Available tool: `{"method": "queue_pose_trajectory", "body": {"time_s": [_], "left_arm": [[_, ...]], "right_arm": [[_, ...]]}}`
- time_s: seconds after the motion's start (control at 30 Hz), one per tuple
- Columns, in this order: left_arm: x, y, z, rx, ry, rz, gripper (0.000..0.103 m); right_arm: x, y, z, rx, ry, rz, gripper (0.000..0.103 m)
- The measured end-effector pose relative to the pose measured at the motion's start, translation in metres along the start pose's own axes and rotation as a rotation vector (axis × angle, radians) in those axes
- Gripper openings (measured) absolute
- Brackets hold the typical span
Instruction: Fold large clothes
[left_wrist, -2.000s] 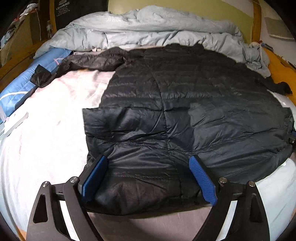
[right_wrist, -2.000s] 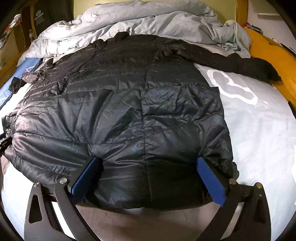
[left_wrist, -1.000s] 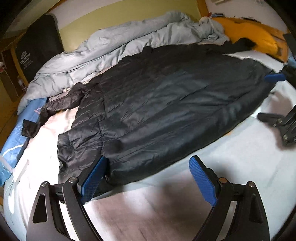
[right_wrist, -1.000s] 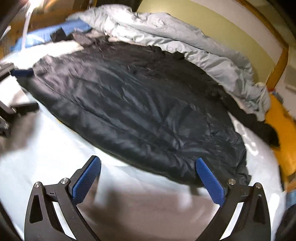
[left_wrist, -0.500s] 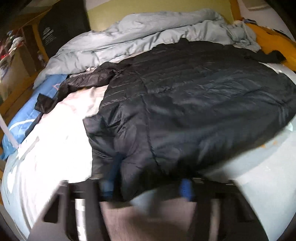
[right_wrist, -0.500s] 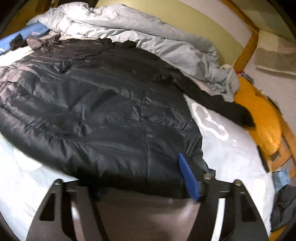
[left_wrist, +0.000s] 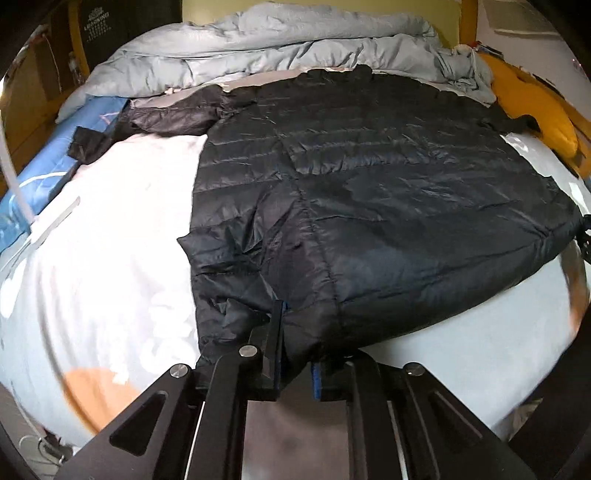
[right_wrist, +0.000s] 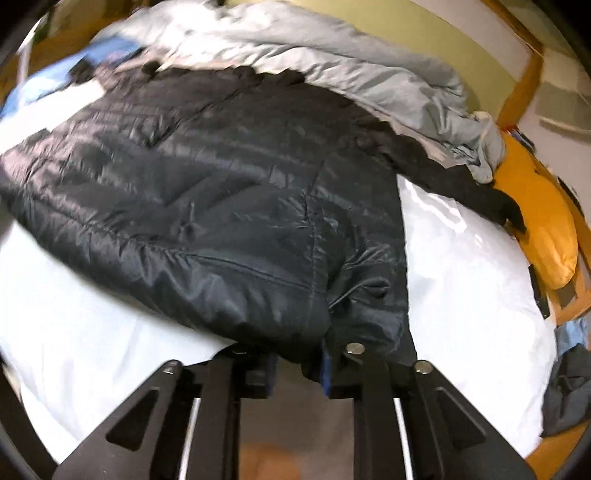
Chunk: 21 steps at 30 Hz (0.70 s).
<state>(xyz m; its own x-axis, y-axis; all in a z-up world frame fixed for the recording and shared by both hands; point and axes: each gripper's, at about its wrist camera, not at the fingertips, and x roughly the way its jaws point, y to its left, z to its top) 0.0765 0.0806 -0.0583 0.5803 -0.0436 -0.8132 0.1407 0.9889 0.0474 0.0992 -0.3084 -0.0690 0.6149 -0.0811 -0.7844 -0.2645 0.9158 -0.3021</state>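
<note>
Already we have the black quilted puffer jacket, spread flat on the white-sheeted bed, by its near hem corners: left tongs and right tongs closing on bunched fabric. Light, soft, slippery nylon; we'd pinch deep at the seams.

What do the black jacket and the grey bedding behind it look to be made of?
Black jacket: thin, slightly glossy synthetic shell, likely nylon, with stitched quilt lines and crinkly highlights suggesting padded fill. Grey duvet: matte woven fabric, perhaps cotton, with soft rumpled folds and no sheen.
</note>
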Motion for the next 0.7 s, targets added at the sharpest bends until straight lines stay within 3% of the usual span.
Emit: {"method": "queue_pose_trajectory", "body": {"time_s": [0.07,0.23,0.4,0.53,0.63,0.7], "left_arm": [[-0.015,0.002,0.001,-0.001,-0.037,0.015,0.021],[-0.042,0.002,0.026,0.018,-0.154,0.089,0.062],[-0.036,0.017,0.078,-0.028,-0.227,0.105,0.065],[-0.011,0.033,0.131,-0.058,-0.311,0.149,0.074],[0.008,0.055,0.161,-0.173,-0.339,0.18,0.076],[0.01,0.069,0.167,-0.238,-0.354,0.079,0.077]], "right_arm": [[-0.007,0.001,-0.011,0.003,0.012,0.023,0.031],[-0.028,-0.027,0.003,0.104,-0.077,-0.003,0.056],[-0.032,-0.054,0.044,0.167,-0.168,-0.018,0.067],[-0.01,-0.078,0.093,0.237,-0.19,-0.057,0.074],[0.017,-0.09,0.125,0.235,-0.208,-0.089,0.076],[0.033,-0.098,0.134,0.265,-0.199,-0.104,0.076]]}}
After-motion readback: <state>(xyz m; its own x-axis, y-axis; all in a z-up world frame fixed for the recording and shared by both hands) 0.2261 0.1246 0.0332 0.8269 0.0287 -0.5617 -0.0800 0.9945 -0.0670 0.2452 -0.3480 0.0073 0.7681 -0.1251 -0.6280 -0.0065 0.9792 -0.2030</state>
